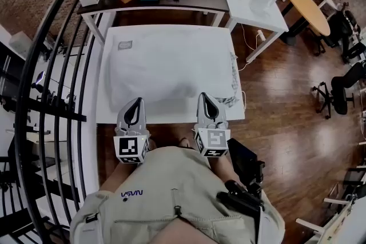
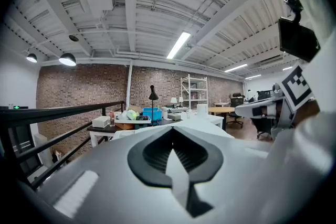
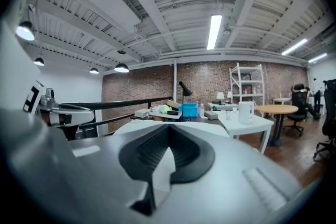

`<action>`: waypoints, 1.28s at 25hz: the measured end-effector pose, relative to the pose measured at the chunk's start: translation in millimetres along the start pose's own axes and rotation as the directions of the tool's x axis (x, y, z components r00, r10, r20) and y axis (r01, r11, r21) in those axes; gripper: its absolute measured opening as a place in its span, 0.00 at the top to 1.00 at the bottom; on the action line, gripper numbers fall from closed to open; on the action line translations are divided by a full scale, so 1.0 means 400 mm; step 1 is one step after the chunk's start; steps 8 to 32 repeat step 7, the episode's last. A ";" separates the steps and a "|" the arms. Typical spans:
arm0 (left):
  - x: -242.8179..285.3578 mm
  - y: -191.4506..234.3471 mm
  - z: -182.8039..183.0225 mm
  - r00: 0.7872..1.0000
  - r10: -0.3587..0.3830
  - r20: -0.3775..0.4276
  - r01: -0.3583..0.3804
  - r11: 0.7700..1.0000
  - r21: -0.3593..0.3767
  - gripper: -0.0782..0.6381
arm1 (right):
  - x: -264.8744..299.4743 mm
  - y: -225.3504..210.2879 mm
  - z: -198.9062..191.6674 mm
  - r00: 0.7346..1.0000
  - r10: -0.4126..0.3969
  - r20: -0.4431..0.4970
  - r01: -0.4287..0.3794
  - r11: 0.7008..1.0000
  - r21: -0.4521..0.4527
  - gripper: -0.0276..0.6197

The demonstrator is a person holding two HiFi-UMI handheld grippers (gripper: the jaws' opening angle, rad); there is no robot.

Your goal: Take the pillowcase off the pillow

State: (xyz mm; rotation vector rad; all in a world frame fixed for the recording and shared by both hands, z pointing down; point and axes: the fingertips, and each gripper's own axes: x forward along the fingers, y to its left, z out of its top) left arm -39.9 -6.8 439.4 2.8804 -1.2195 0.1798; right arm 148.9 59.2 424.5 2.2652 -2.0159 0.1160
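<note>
Two grippers hover side by side at the near edge of the white table (image 1: 108,114) - the left gripper (image 1: 137,103) and the right gripper (image 1: 205,98) both have their jaws pressed together on nothing, and both point nearly level over the tabletop. Just beyond their tips lies the plump white pillow (image 1: 166,66), covering most of the table; its smooth white skin looks like the pillowcase (image 1: 143,46), though I cannot tell where the opening lies. The likely trouble is a pinch that bites through cloth into the filling - then the whole pillow would drag toward the near edge and could slide to the floor instead of shedding its cover.
</note>
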 end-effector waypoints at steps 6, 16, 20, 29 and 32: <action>0.068 0.008 0.018 0.999 0.016 0.036 -0.017 1.000 0.024 0.88 | 0.041 -0.022 -0.008 1.000 -0.005 0.000 0.005 1.000 0.000 0.96; 0.088 0.013 0.025 0.999 0.022 0.046 -0.023 0.999 0.030 0.88 | 0.056 -0.028 -0.007 1.000 -0.006 0.003 0.006 1.000 0.000 0.96; 0.088 0.013 0.025 0.999 0.022 0.046 -0.023 0.999 0.030 0.88 | 0.056 -0.028 -0.007 1.000 -0.006 0.003 0.006 1.000 0.000 0.96; 0.088 0.013 0.025 0.999 0.022 0.046 -0.023 0.999 0.030 0.88 | 0.056 -0.028 -0.007 1.000 -0.006 0.003 0.006 1.000 0.000 0.96; 0.088 0.013 0.025 0.999 0.022 0.046 -0.023 0.999 0.030 0.88 | 0.056 -0.028 -0.007 1.000 -0.006 0.003 0.006 1.000 0.000 0.96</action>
